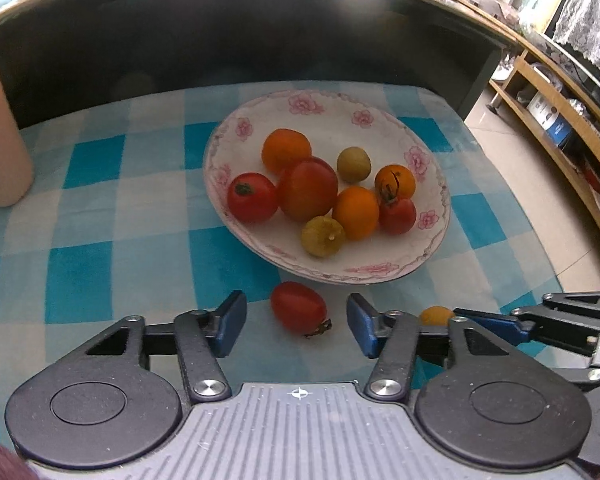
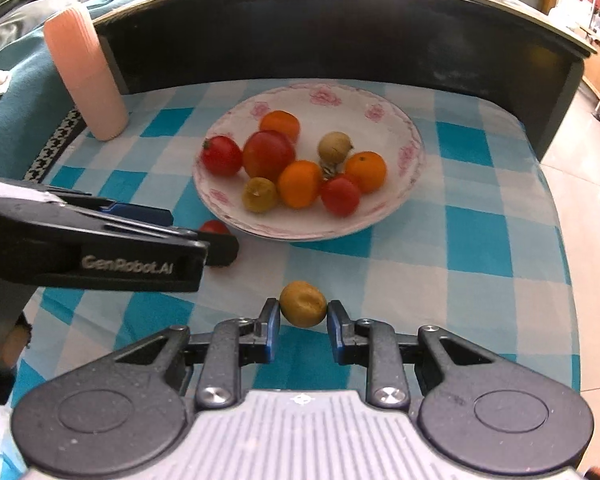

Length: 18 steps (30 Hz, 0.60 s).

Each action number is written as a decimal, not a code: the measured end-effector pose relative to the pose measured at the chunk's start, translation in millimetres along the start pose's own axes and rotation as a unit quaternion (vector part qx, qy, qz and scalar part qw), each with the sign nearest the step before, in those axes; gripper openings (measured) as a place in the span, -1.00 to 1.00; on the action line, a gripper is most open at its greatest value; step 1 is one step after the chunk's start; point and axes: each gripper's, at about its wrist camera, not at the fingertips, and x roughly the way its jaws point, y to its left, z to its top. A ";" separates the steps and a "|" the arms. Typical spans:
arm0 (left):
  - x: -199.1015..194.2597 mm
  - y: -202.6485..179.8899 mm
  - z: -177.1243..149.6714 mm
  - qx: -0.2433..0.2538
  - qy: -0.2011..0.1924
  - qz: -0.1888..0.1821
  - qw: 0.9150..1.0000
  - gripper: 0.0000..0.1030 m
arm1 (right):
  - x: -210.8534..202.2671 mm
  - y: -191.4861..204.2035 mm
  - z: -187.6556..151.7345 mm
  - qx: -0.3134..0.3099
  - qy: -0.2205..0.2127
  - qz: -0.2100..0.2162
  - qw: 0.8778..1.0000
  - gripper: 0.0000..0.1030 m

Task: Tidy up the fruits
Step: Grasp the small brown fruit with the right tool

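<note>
A white floral plate (image 1: 380, 120) (image 2: 388, 128) holds several red, orange and yellow-green small fruits. A red tomato (image 1: 299, 307) lies on the checked cloth in front of the plate, between the open jaws of my left gripper (image 1: 297, 322), untouched. In the right wrist view it (image 2: 214, 227) shows just past the left gripper (image 2: 204, 240). My right gripper (image 2: 303, 314) is shut on a yellow-brown fruit (image 2: 303, 304), its pads touching both sides, low over the cloth. That fruit (image 1: 436, 315) peeks out in the left wrist view beside the right gripper (image 1: 480, 320).
A pink ribbed cylinder (image 2: 86, 68) (image 1: 0, 128) stands at the back left of the blue-and-white checked cloth (image 2: 460, 240). A dark raised ledge (image 2: 340, 28) runs behind the plate. The table's right edge drops to a tiled floor (image 2: 592, 200); wooden shelves (image 1: 560, 128) stand beyond.
</note>
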 end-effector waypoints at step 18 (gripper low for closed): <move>-14.5 -8.3 -24.0 0.056 0.021 0.018 0.998 -0.24 | -2.7 -4.6 -5.9 -0.014 0.007 0.001 1.000 -0.23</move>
